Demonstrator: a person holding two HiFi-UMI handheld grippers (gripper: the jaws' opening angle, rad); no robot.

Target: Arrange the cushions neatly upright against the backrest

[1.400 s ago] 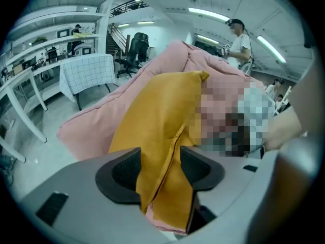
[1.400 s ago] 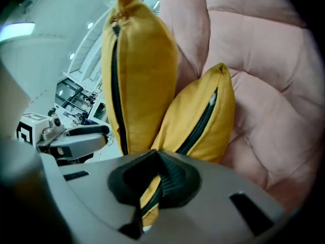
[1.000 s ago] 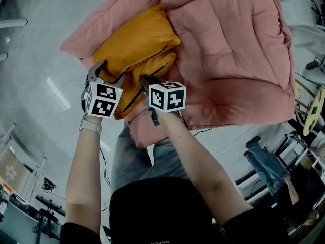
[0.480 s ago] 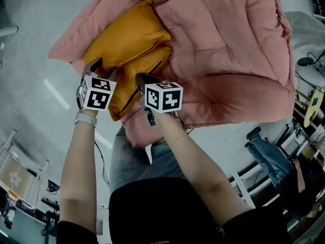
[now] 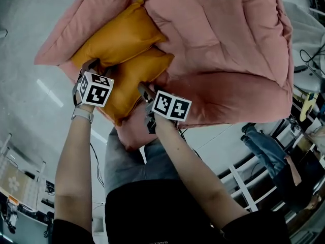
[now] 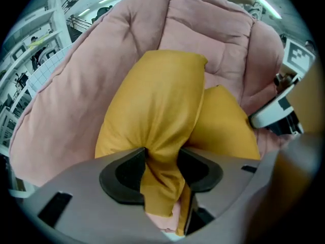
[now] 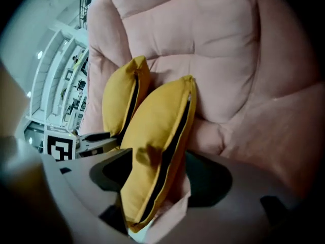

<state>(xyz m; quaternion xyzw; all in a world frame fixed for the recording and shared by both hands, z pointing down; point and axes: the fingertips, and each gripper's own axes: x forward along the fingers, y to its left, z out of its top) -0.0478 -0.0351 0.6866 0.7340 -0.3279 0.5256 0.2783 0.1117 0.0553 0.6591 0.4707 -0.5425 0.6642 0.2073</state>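
Two yellow cushions lie side by side on a pink padded armchair point(image 5: 223, 39). My left gripper point(image 5: 90, 66) is at the near corner of the left cushion point(image 5: 119, 37). In the left gripper view its jaws are closing, and the left gripper point(image 6: 161, 169) pinches a bunched corner of that cushion point(image 6: 157, 100) between both pads. My right gripper point(image 5: 144, 89) is at the near end of the right cushion point(image 5: 136, 78). The right gripper point(image 7: 161, 179) is opening, and the zipped edge of that cushion point(image 7: 157, 131) stands between its spread jaws without being squeezed.
The armchair's backrest point(image 7: 203, 39) rises behind the cushions and its padded arm point(image 7: 274, 121) is on the right. The person's legs point(image 5: 127, 159) stand at the seat's front. Grey floor point(image 5: 30, 100) lies left; a white rack point(image 5: 238, 179) and cables are lower right.
The right gripper has opened off the right cushion's edge and drawn back a little. The left gripper's jaws have closed on the left cushion's corner. Both cushions shifted up-left in the head view.
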